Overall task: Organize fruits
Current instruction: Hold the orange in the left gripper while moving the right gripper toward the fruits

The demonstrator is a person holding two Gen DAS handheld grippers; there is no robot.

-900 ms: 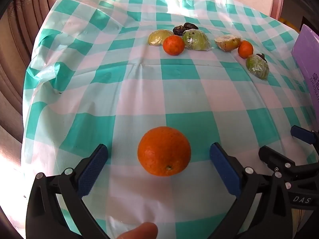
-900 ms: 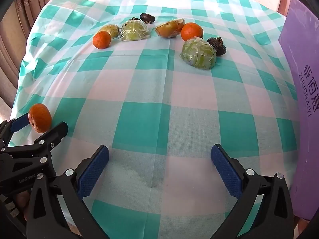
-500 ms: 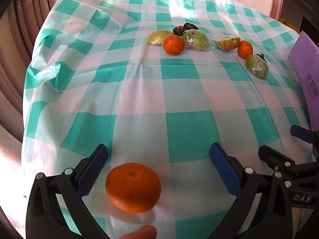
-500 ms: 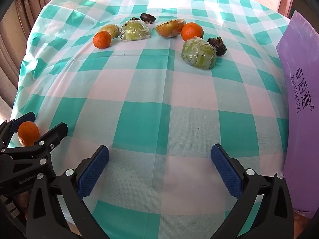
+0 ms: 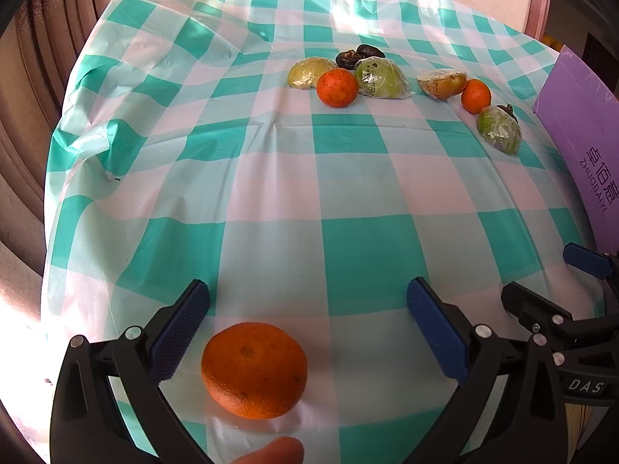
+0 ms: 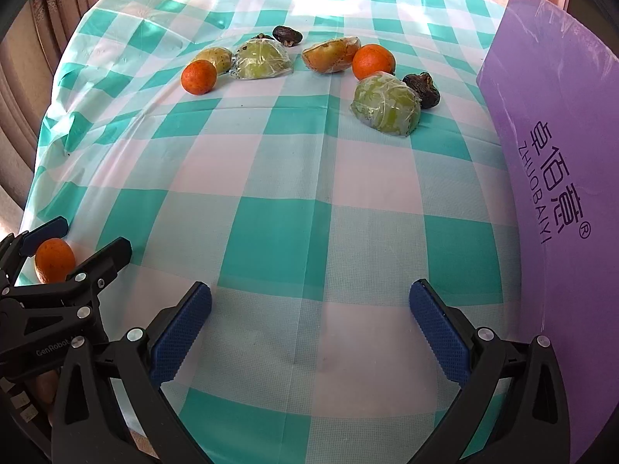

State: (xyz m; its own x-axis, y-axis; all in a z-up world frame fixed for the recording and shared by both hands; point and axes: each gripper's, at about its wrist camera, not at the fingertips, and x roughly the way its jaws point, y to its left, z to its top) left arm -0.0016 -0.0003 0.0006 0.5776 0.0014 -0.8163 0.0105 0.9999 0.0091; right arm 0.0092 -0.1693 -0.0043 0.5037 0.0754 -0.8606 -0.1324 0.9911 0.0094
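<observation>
The orange (image 5: 254, 370) sat on the checked cloth (image 5: 271, 193) at the near edge, between the wide-open left gripper's (image 5: 305, 323) fingers, touching neither. The right gripper (image 6: 309, 326) gaped empty. Wrapped fruits (image 6: 385, 105) lay far off, beside a purple box (image 6: 557, 178).

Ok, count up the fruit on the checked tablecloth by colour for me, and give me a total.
Oranges: 3
Wrapped green or yellow fruits: 4
Dark wrinkled fruits: 3
Total: 10
</observation>
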